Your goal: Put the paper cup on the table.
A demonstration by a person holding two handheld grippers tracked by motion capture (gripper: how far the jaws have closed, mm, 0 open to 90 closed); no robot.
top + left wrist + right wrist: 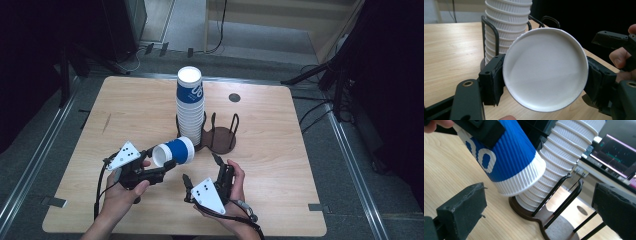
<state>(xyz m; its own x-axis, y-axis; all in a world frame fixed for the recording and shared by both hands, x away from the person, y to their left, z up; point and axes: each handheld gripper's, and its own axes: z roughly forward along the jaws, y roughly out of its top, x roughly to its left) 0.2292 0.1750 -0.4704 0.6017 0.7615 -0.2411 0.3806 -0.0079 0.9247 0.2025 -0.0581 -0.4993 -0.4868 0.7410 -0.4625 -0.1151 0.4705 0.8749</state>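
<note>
**Paper cup, single, held beside the stack**

Left gripper (162, 167): jaws clamped on the paper cup (173, 151), pads on opposite sides near the closed base. Cup lies on its side above the table (75, 150), open mouth toward the stack of cups (190, 107). Ribbed blue-and-white wall: light, thin, likely to dent under a hard squeeze; the ribbing should give fair grip. Best taken across the body near the stiffer base or rim, lightly. Stack stands upside down in the wire cup holder (220, 135), second bay vacant. Right gripper (202, 172): jaws wide apart, nothing between them, pointing at the holder
</note>
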